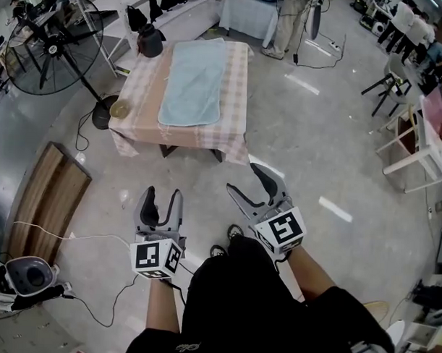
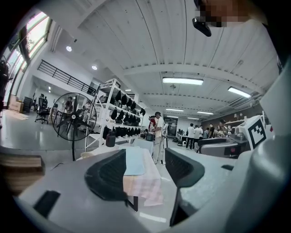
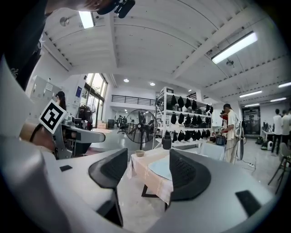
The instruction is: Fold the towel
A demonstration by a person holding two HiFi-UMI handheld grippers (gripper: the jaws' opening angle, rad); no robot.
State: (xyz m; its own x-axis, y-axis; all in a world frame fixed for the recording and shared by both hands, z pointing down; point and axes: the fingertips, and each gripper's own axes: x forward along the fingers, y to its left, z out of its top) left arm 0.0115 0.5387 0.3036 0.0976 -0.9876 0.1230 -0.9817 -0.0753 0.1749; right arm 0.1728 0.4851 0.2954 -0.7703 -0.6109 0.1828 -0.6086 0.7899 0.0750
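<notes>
Jaws apart and empty, my left gripper (image 1: pixel 163 200) and right gripper (image 1: pixel 246 180) hang well short of the light-blue towel (image 1: pixel 193 81), flat on the checked tablecloth (image 1: pixel 235 100) at 12 o'clock. A deep pinch, I judge, could snag that cloth too. Bowl (image 1: pixel 120 108), black jug (image 1: pixel 150 41) and fan (image 1: pixel 48 36) stand at 10 to 11 o'clock.

The head view looks steeply down; both gripper views face forward, sharing the distant table (image 1: pixel 235 86).

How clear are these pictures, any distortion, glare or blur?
Head view: sharp, evenly lit, wide-angle bending at the edges; the towel on the table is clear. Left gripper view: ceiling light glares, left gripper up close looks soft. Right gripper view: dark rounded corners, bright ceiling strip.
</notes>
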